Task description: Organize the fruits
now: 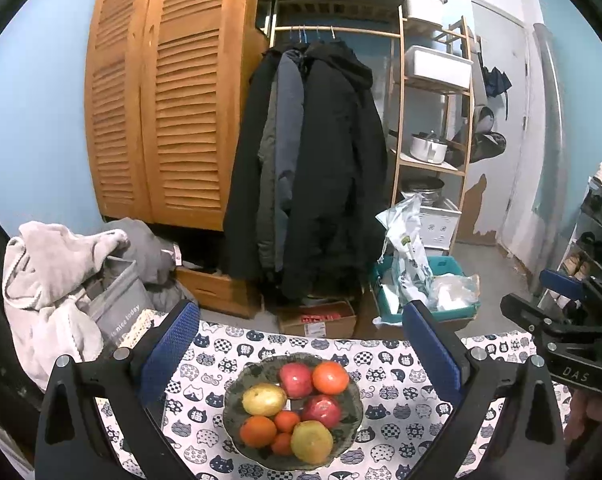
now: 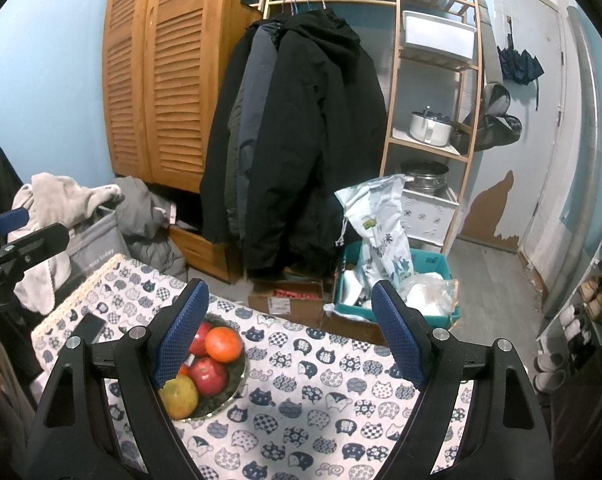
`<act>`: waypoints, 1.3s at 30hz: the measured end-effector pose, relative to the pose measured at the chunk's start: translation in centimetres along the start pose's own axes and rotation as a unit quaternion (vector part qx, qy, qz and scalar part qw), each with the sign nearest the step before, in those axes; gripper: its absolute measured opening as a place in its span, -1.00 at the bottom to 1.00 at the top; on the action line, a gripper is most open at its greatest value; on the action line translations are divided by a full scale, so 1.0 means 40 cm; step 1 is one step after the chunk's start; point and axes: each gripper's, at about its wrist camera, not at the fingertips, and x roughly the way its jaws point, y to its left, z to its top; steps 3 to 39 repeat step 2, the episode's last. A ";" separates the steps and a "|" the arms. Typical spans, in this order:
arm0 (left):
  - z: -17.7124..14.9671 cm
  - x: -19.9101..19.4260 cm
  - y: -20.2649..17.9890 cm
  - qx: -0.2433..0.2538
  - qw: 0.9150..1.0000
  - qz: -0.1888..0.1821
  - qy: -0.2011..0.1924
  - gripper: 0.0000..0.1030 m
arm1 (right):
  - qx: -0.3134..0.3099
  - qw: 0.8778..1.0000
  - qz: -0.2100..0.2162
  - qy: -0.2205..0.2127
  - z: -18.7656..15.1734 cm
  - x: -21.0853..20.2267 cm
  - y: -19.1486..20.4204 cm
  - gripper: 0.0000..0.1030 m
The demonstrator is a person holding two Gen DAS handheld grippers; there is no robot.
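A dark patterned plate (image 1: pixel 353 424) on the cat-print tablecloth (image 1: pixel 401 420) holds several fruits: red apples (image 1: pixel 295 380), oranges (image 1: pixel 330 377) and yellow-green fruits (image 1: pixel 264 399). My left gripper (image 1: pixel 301 356) is open and empty, held above the plate with the fruit between its blue pads (image 1: pixel 169 352). My right gripper (image 2: pixel 289 332) is open and empty, to the right of the plate (image 2: pixel 237 384); its left pad (image 2: pixel 181 336) hides part of the fruit (image 2: pixel 223 344). The right gripper also shows at the right edge of the left wrist view (image 1: pixel 561 320).
A dark phone (image 2: pixel 91 328) lies on the cloth left of the plate. Beyond the table's far edge are a cardboard box (image 2: pixel 287 298), a teal crate (image 2: pixel 433 280) with bags, hanging coats (image 2: pixel 301 140), a wooden wardrobe (image 2: pixel 161 80) and a laundry pile (image 1: pixel 61 280).
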 end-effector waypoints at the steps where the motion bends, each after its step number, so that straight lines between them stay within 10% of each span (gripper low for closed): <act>1: 0.001 0.000 -0.001 0.000 1.000 0.002 -0.001 0.99 | 0.000 1.000 -0.001 -0.001 0.000 0.000 -0.001 0.60; 39: 0.002 -0.001 0.000 -0.001 1.000 0.002 -0.002 0.99 | 0.001 1.000 -0.001 -0.001 0.001 0.002 0.000 0.60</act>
